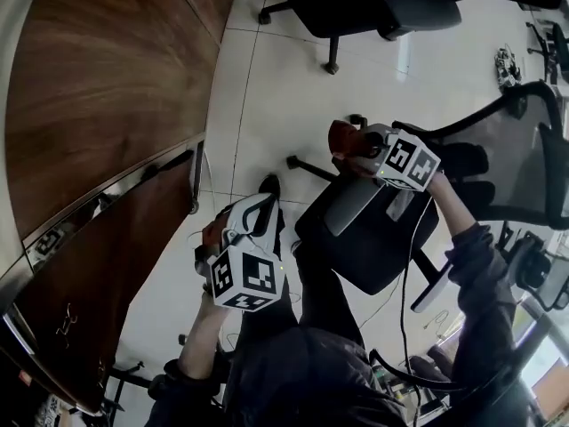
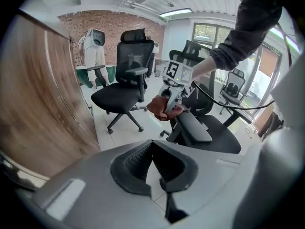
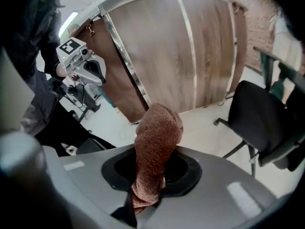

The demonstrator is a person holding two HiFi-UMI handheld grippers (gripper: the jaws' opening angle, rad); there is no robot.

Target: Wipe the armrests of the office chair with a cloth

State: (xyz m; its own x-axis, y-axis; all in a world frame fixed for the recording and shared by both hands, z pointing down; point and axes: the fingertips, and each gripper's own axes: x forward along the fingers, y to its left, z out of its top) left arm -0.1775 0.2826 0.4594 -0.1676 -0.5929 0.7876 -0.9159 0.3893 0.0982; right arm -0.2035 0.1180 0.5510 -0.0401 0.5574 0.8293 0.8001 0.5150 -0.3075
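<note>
Right hand-held gripper clamps the brown cloth — soft terry, light and floppy, bunched between the jaws and standing up past them. In the head view it sits centre-right, at the end of the grey armrest of the office chair. Cloth likely slips if held by an edge; best pinched mid-fold. Left hand-held gripper, lower left — jaws apart, empty.

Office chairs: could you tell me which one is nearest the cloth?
The middle chair in the head view, its armrest beside the cloth; the others stand farther off.
</note>
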